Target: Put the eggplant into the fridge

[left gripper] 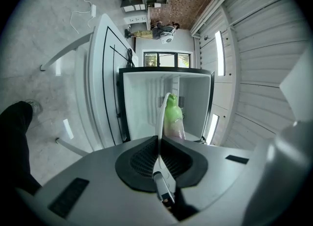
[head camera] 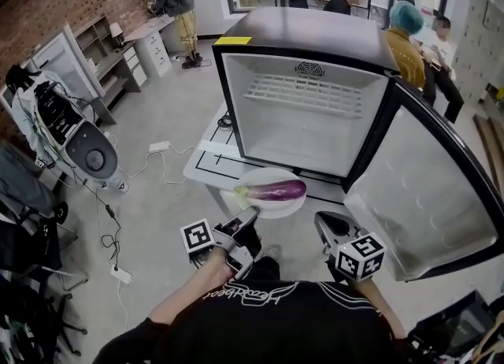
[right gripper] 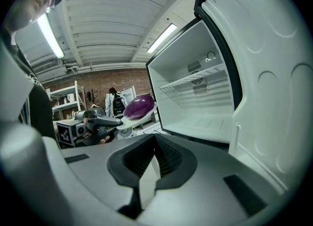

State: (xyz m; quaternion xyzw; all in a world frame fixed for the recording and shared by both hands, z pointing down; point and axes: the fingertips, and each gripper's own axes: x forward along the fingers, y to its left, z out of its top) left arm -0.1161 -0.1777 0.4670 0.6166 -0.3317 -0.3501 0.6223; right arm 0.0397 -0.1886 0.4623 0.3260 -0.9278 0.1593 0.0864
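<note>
A purple eggplant (head camera: 276, 191) with a green stem lies on a white plate (head camera: 272, 209), held in the air in front of the open fridge (head camera: 307, 122). My left gripper (head camera: 250, 214) is shut on the plate's near rim. In the left gripper view the plate (left gripper: 161, 120) shows edge-on between the pads, with the eggplant (left gripper: 172, 115) beyond it. The right gripper (head camera: 324, 226) hangs beside the plate, near the open fridge door (head camera: 417, 189), shut and holding nothing. In the right gripper view the eggplant (right gripper: 139, 106) sits left of the fridge's bare wire shelf (right gripper: 193, 80).
The fridge stands on a low white table (head camera: 206, 161). Cables and a power strip (head camera: 160, 147) lie on the floor at left, beside equipment (head camera: 75, 138). Several people (head camera: 405, 35) sit behind the fridge; another stands at a desk (head camera: 153, 35).
</note>
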